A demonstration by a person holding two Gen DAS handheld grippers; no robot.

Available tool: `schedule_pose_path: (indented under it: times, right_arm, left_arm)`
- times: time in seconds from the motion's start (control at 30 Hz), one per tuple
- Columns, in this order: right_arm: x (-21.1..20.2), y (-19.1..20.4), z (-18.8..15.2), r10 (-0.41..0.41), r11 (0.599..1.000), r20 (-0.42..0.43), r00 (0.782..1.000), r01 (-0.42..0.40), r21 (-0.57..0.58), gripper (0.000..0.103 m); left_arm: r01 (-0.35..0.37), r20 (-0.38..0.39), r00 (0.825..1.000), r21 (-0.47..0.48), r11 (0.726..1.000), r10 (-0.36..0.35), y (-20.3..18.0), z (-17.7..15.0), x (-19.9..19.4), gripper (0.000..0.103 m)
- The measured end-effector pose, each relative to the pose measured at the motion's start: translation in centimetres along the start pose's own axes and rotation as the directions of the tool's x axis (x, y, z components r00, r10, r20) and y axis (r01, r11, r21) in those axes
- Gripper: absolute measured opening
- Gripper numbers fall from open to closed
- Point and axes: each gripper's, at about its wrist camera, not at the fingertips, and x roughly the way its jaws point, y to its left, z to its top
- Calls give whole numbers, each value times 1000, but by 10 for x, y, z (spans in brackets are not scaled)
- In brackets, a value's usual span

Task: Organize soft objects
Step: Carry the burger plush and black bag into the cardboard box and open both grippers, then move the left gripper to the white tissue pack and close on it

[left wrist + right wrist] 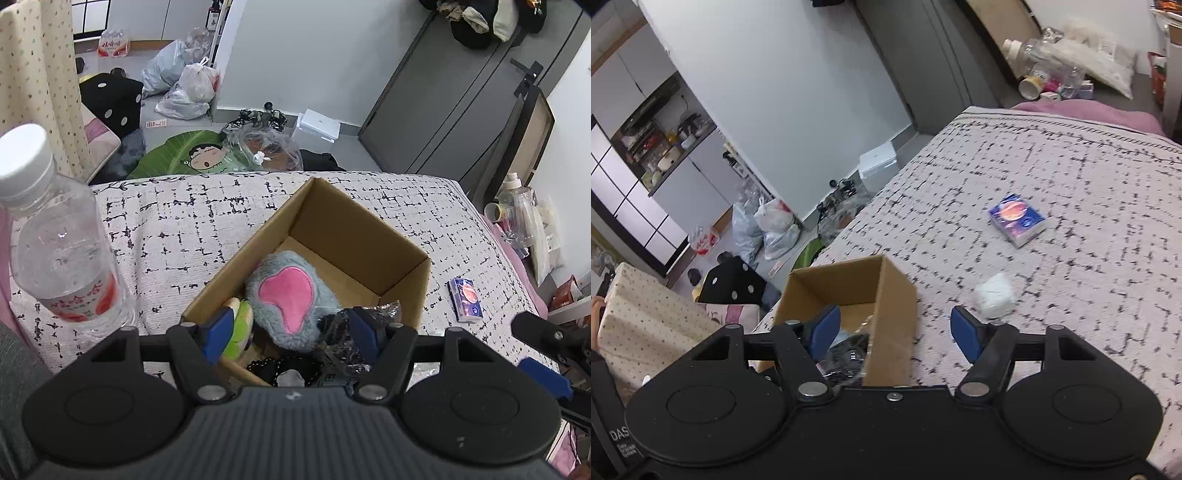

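Left wrist view: an open cardboard box (pixel 354 236) sits on a bed (pixel 184 221) with a grid-patterned quilt, holding a fuzzy grey plush (pixel 291 299) with a pink patch, a green soft toy (pixel 240 328) and crinkly plastic. The left hand-held gripper (pixel 291 332) hangs spread wide above the box, holding nothing. A clear bottle (pixel 59 236) stands left. Right wrist view: the right hand-held gripper (pixel 897 332) is also wide open and empty, straddling the box's wall. A blurred white wad (pixel 995 295) and a tissue pack (pixel 1017 219) lie on the quilt.
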Motion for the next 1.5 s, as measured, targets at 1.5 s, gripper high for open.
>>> schedule_pose_path:
  times: [1.5]
  right_arm:
    - [-6, -165, 7, -71, 978, 74, 995, 55, 201, 89]
  left_arm:
    - [-67, 22, 998, 335, 940, 64, -160, -52, 31, 78]
